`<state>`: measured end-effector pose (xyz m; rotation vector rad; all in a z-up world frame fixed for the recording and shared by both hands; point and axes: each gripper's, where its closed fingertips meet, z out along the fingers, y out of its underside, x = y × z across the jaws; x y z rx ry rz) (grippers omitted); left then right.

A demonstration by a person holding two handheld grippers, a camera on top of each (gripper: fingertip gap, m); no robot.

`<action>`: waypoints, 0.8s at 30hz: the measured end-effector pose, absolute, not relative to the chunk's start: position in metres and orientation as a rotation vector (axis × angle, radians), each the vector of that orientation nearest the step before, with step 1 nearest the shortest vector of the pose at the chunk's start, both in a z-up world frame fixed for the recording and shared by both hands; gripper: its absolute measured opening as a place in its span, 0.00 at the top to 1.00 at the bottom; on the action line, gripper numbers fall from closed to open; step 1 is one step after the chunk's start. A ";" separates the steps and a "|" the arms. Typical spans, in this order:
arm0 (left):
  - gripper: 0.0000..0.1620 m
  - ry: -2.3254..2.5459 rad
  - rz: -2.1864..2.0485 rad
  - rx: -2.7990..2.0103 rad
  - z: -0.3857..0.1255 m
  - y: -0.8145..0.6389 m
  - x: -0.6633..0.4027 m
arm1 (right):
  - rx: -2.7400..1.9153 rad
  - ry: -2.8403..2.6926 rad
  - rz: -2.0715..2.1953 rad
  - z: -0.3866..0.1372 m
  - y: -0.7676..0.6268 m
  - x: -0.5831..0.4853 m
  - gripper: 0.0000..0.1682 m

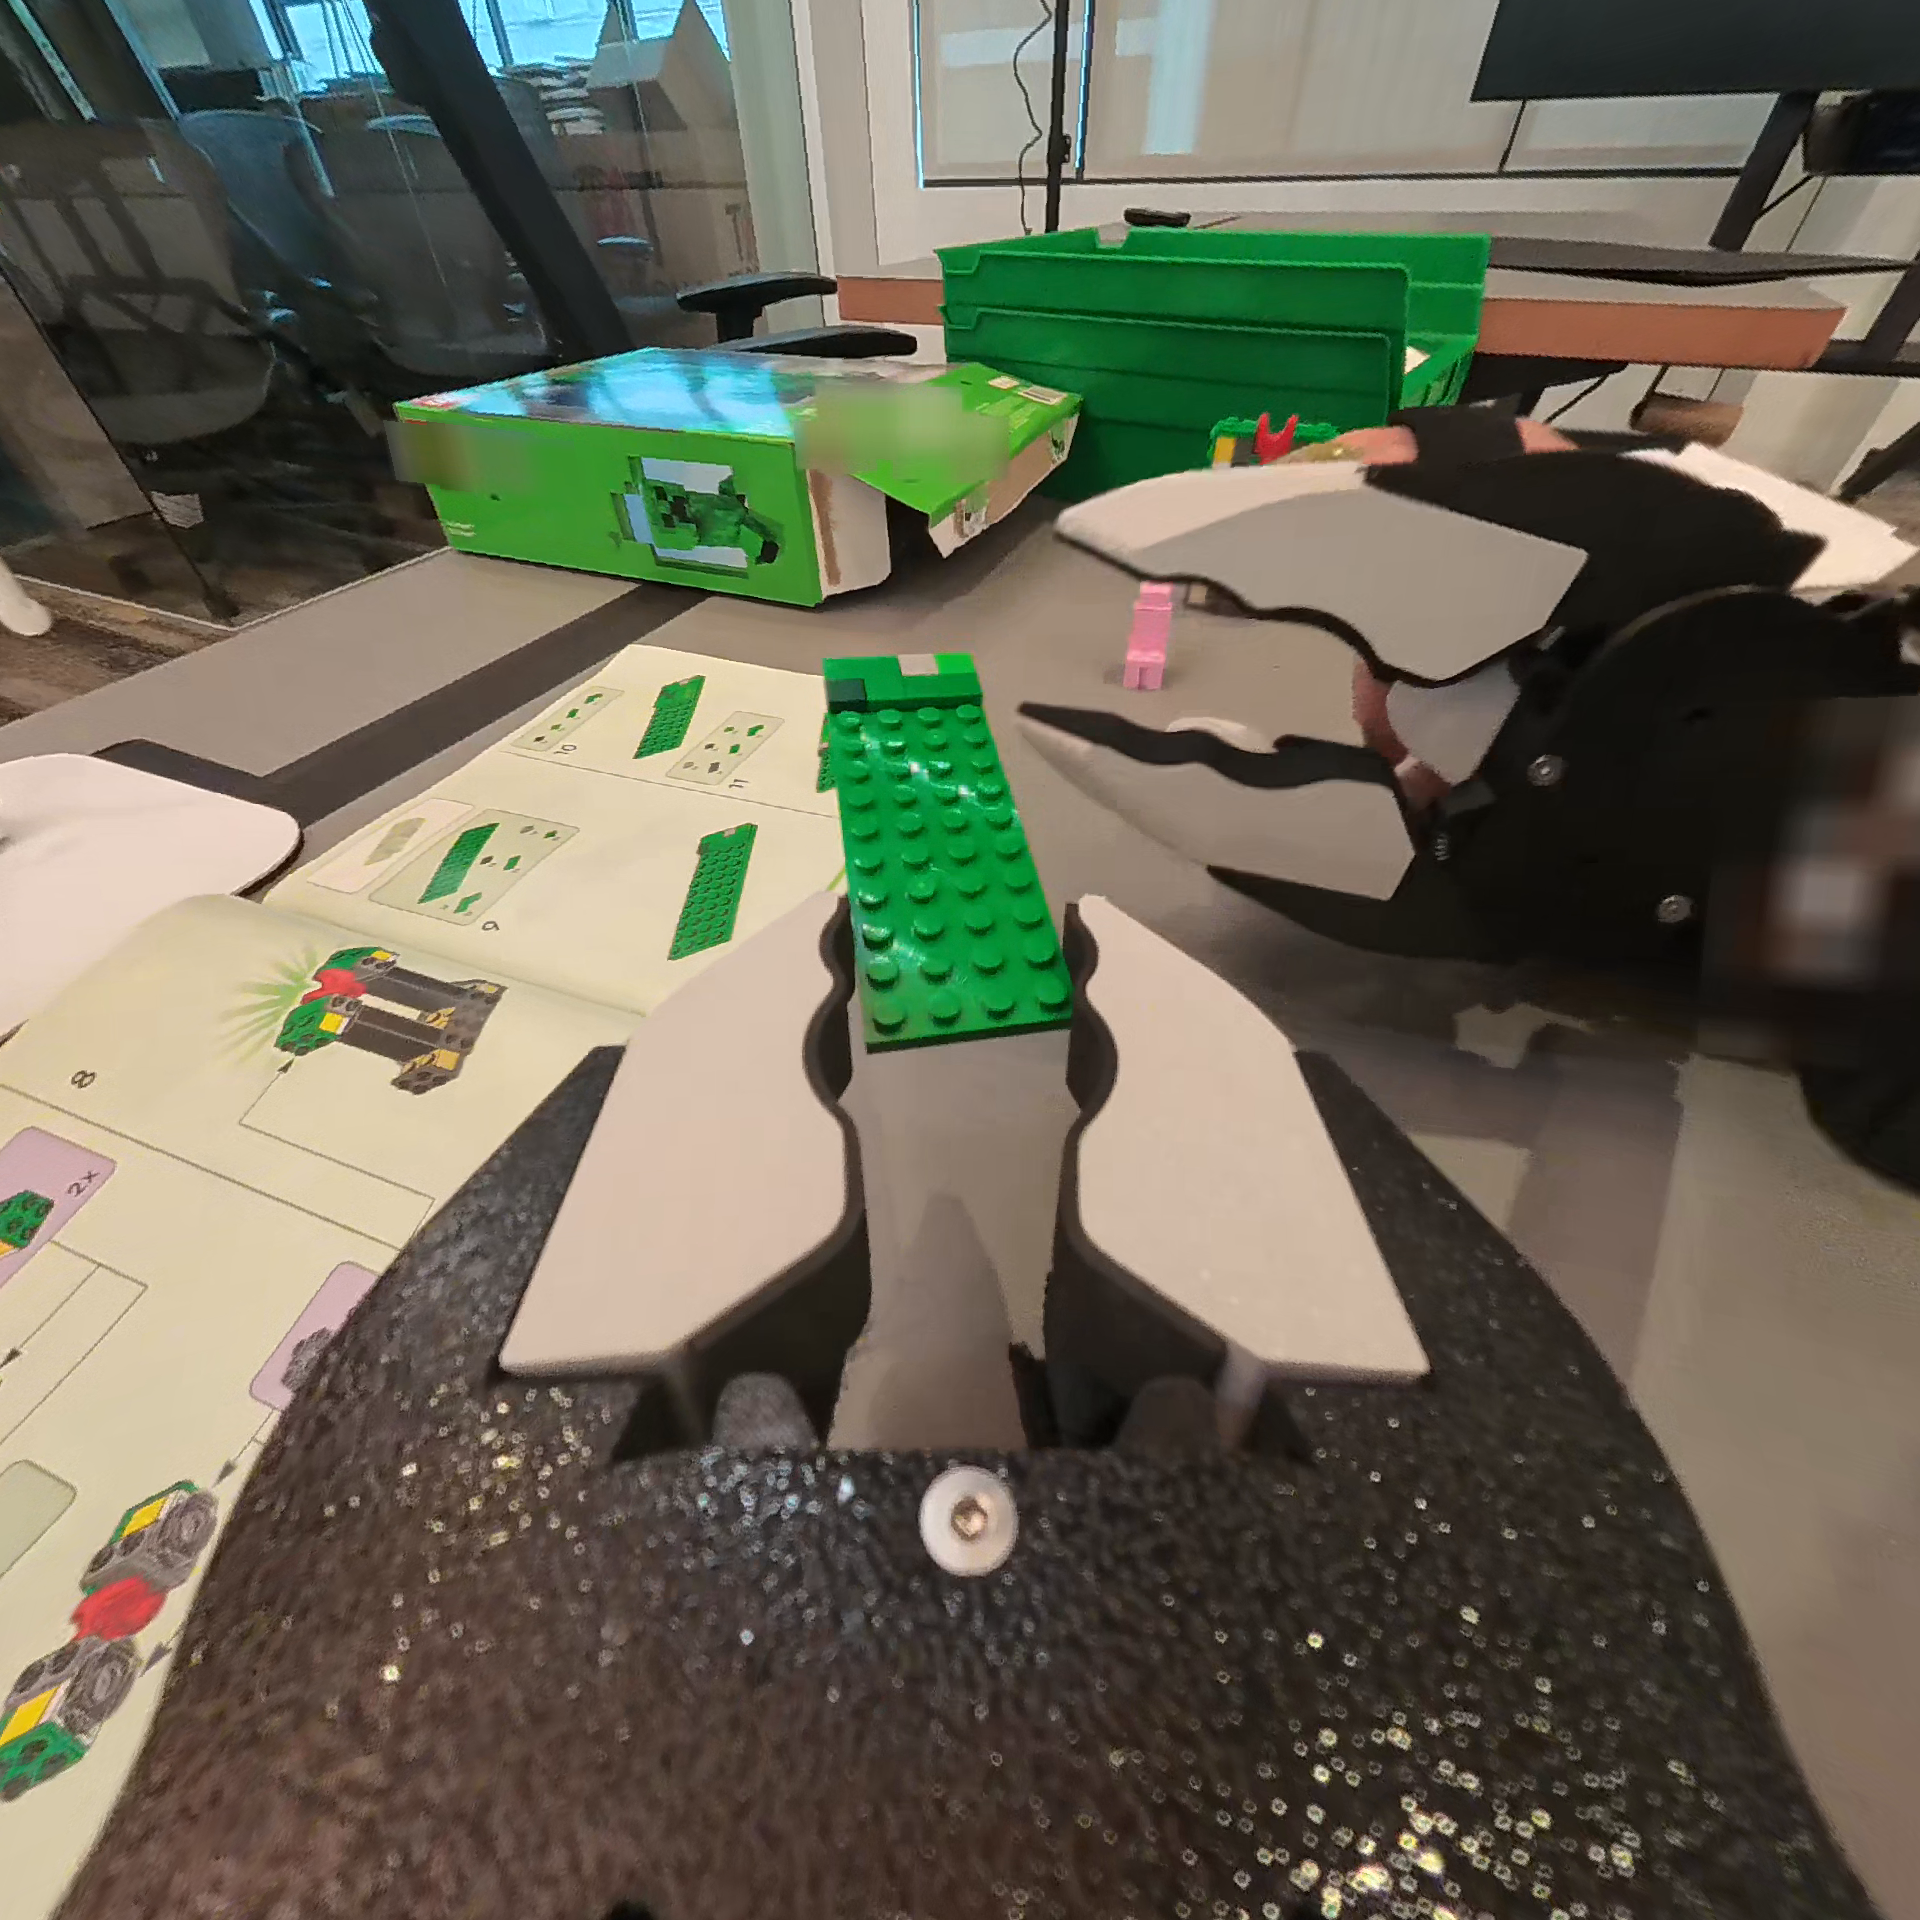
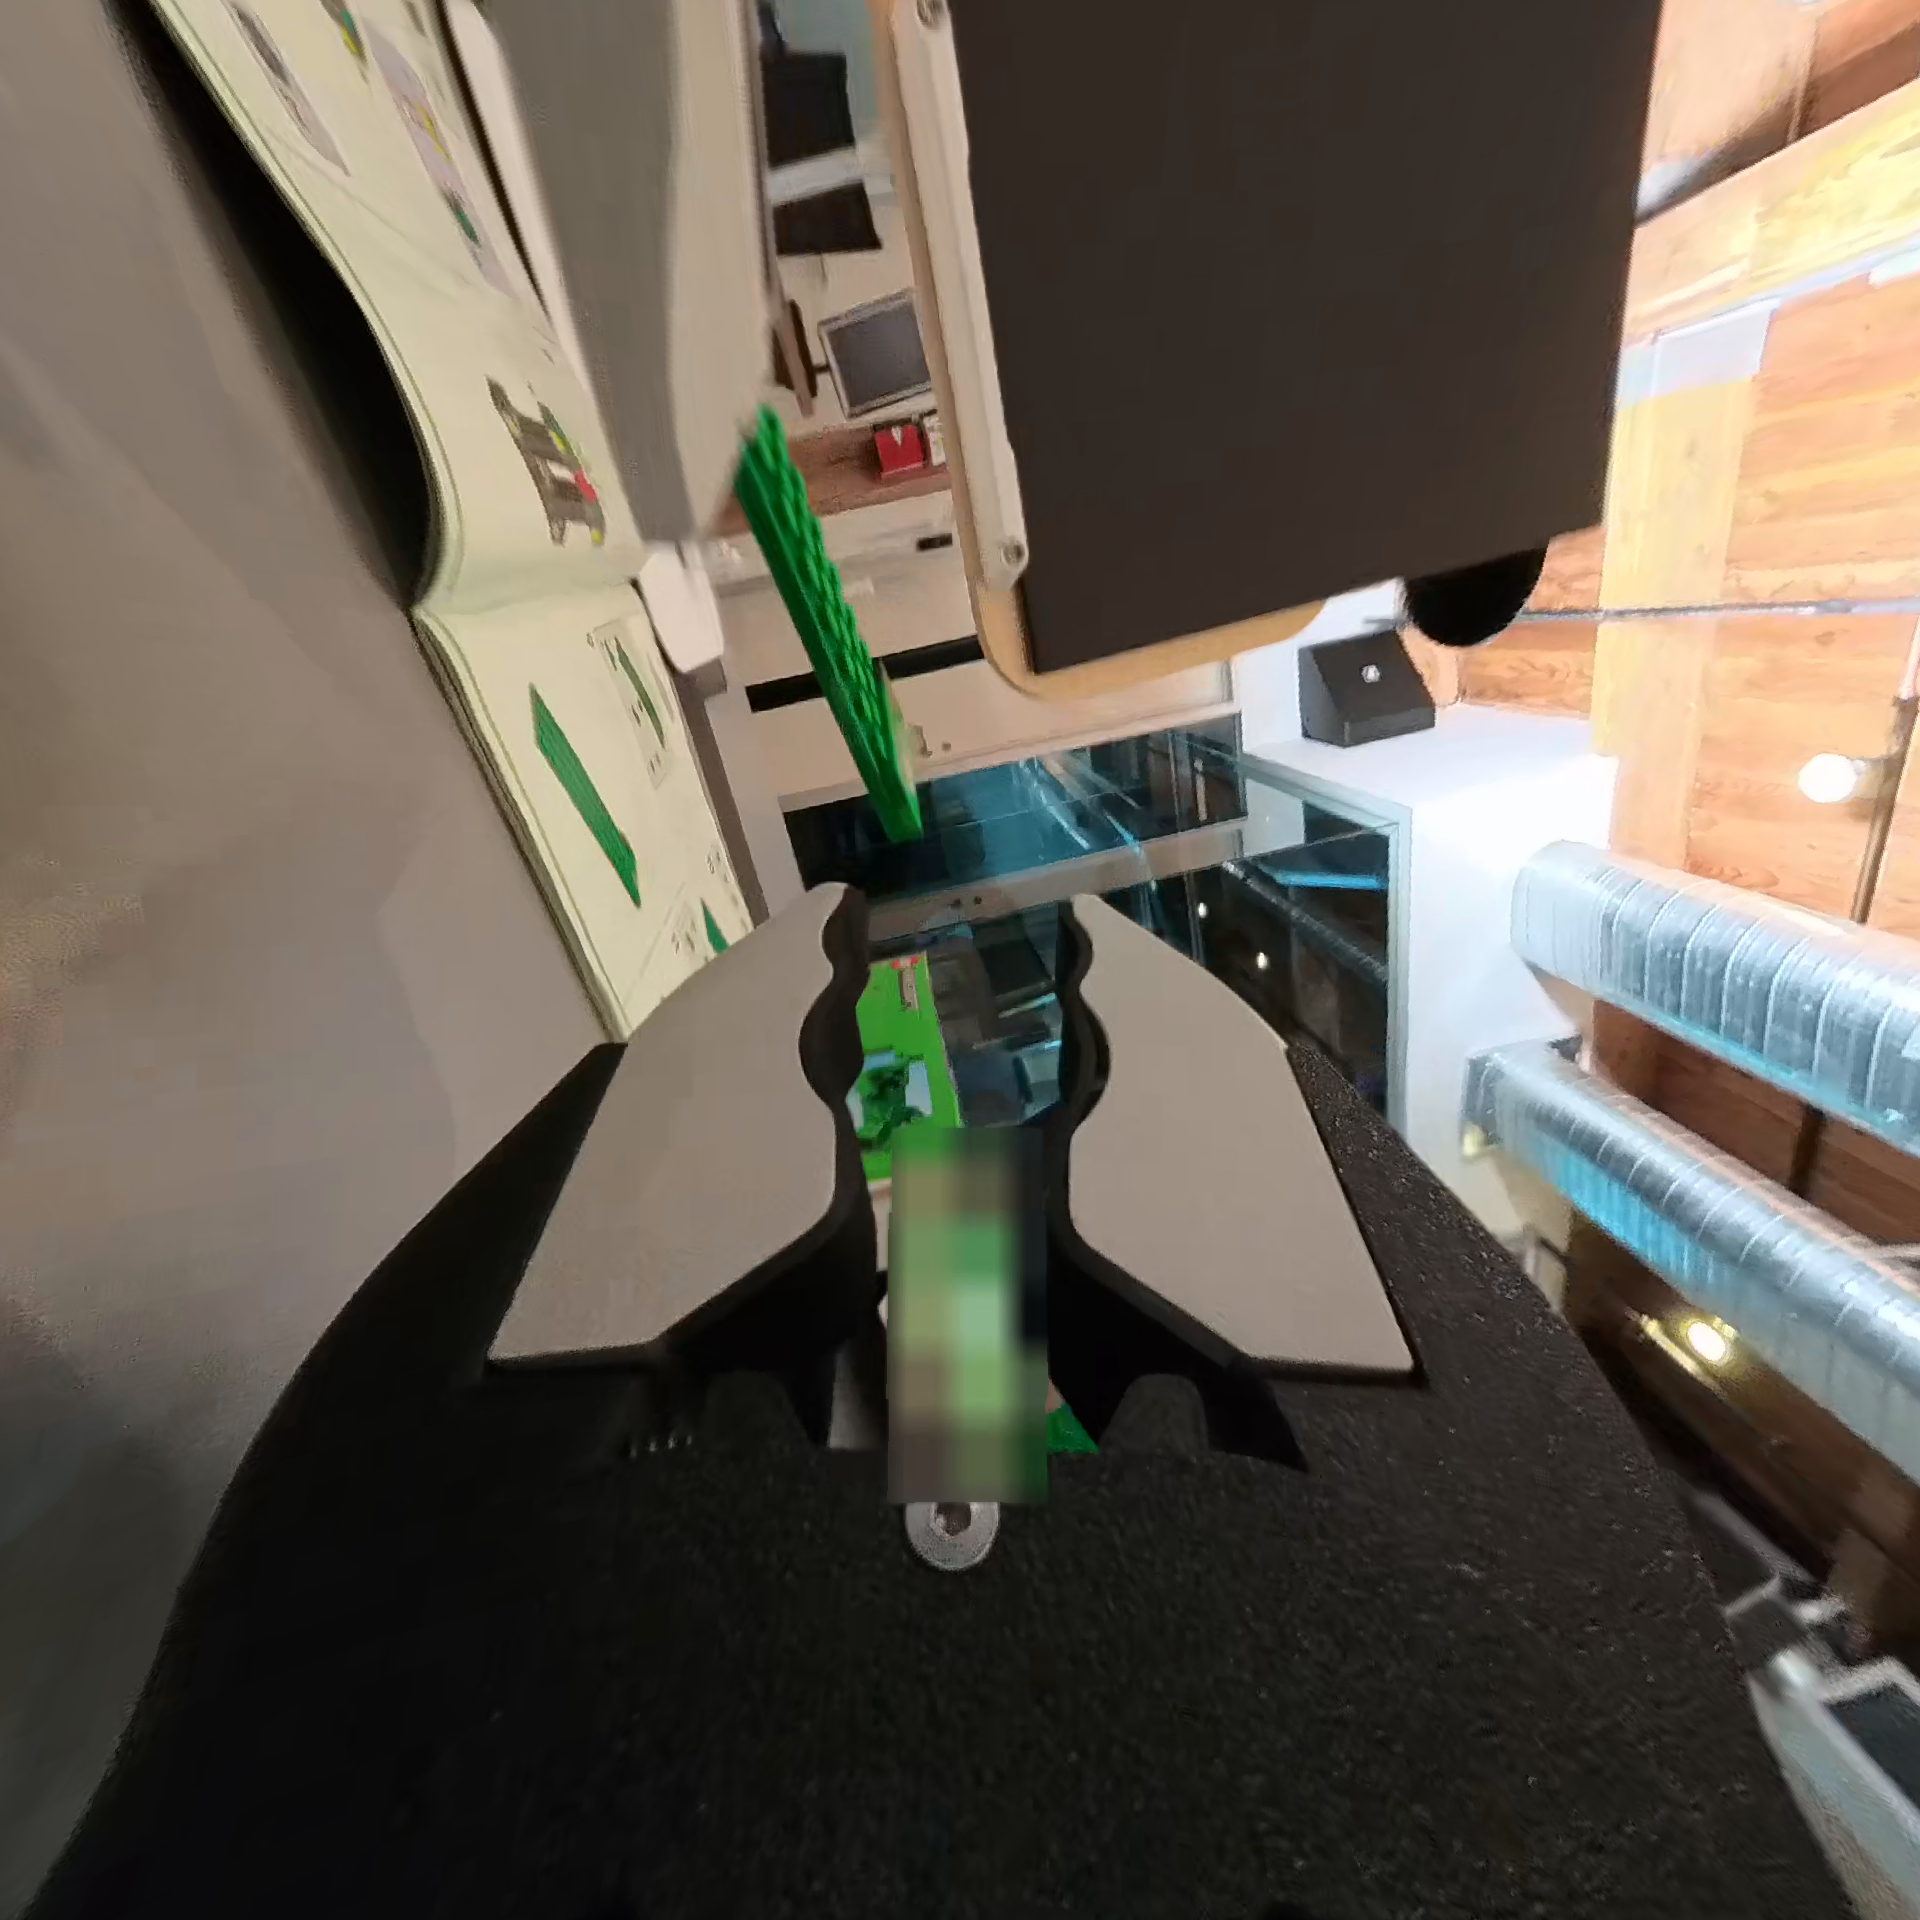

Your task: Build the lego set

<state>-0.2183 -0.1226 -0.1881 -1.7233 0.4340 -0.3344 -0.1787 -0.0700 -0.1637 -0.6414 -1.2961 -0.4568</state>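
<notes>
The green plate (image 1: 951,862) fills the gap between the left tool's (image 1: 961,971) fingers and runs far from it. To its right, the right tool (image 1: 1044,623), spread wide and turned sideways, blocks that side. Left of the plate the open instruction booklet (image 1: 436,935) lies flat on the bench (image 1: 1299,1018). Farther off, the green box (image 1: 665,488) and stacked green trays (image 1: 1195,332) wall off the back. A small pink figure (image 1: 1148,636) stands between plate and trays. Bare bench lies near right.
</notes>
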 end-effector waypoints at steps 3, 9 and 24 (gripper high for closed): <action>0.77 0.448 -0.331 -1.725 -0.189 -0.124 -0.218 | -0.761 -1.256 -0.347 -0.162 -0.058 -0.160 0.80; 0.77 0.470 -0.345 -1.727 -0.190 -0.125 -0.214 | -1.040 -1.135 0.188 -0.158 -0.048 -0.151 0.76; 0.77 0.501 -0.393 -1.747 -0.193 -0.123 -0.209 | -1.081 -1.000 1.210 -0.142 -0.047 -0.171 0.82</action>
